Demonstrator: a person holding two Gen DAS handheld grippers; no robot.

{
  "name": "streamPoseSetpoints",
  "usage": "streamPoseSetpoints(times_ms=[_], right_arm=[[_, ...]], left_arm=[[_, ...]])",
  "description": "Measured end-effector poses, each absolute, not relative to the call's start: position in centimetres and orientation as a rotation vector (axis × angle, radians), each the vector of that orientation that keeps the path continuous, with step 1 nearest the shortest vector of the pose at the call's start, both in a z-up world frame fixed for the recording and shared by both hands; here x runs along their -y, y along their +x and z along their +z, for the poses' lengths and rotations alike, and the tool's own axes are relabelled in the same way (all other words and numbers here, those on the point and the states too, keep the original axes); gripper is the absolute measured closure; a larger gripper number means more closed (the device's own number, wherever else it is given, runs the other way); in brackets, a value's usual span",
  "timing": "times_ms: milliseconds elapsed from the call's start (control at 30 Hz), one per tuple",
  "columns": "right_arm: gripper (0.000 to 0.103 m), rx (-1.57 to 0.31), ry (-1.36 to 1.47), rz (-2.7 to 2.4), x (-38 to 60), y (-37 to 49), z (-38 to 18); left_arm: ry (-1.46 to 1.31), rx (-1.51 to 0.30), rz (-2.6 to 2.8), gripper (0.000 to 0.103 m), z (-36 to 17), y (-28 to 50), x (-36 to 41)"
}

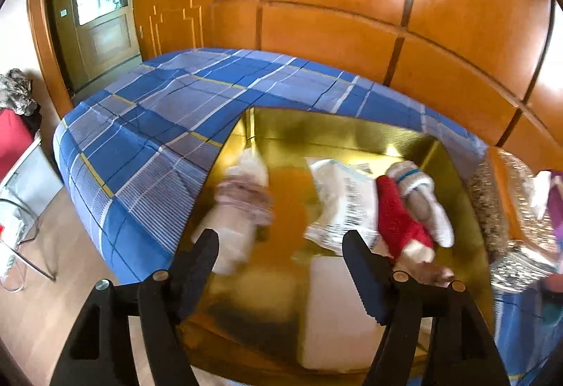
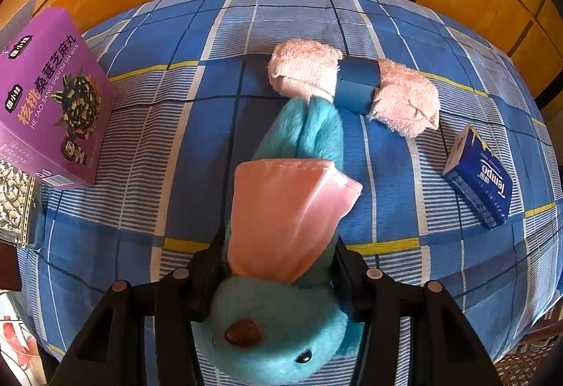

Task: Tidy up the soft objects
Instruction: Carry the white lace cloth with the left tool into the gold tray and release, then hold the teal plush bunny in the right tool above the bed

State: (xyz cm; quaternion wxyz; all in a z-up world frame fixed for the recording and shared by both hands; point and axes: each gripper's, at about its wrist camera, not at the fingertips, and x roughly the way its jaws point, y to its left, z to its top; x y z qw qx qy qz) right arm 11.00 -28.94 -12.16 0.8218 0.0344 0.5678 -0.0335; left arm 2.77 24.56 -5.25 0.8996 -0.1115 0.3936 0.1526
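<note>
Two risks loom: left gripper (image 1: pixel 281 266), jaws spread and empty, hovers over the gold box (image 1: pixel 454 175) where a blurred pink toy (image 1: pixel 242 199) tumbles – it may bounce out – while right gripper (image 2: pixel 278 266) pinches a blue plush (image 2: pixel 281 315) above the bed (image 2: pixel 147 125), liable to slip.

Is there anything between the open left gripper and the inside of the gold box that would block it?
Nothing visible stands in the way. The left gripper hangs open above the gold box, which has no lid on. Inside lie only soft things: a blurred pinkish toy, a white packet and a red-clothed doll.
</note>
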Motion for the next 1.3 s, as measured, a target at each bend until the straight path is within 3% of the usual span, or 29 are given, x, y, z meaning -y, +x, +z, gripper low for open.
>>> streamPoseSetpoints(times_ms=[533, 1300], right_arm=[[0.050, -1.196, 0.045, -0.079, 27.7, 10.3, -11.9], [0.051, -1.186, -0.015, -0.069, 26.7, 10.1, -11.5]], left_arm=[[-0.143, -0.763, 0.159, 0.029, -3.3, 0.7, -17.7], [-0.053, -0.791, 0.083, 0.029, -4.1, 0.1, -13.6]])
